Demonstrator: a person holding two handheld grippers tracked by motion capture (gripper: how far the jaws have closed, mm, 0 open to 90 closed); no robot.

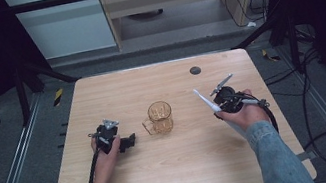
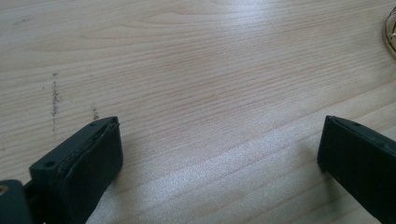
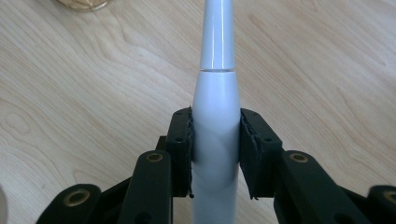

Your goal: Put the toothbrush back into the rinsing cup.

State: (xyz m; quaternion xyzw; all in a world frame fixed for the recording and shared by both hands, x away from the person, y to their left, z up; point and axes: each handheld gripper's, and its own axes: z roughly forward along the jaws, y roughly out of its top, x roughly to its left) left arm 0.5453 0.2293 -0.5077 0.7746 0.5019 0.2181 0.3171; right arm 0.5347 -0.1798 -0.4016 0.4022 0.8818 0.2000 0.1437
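My right gripper (image 3: 215, 140) clamps both pads on a slim white plastic toothbrush-like handle (image 3: 215, 93), held above the pale wooden table (image 1: 189, 168), right of the amber ribbed glass mug (image 1: 159, 117). My left gripper (image 2: 219, 154) rests low on the table left of the mug, jaws wide apart with nothing between.

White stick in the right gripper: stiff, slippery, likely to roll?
The white stick probably stays stiff: it juts straight past the right gripper with no sag. Its glossy, tapered body may slip along the pads. Being round, it would likely roll on the table.
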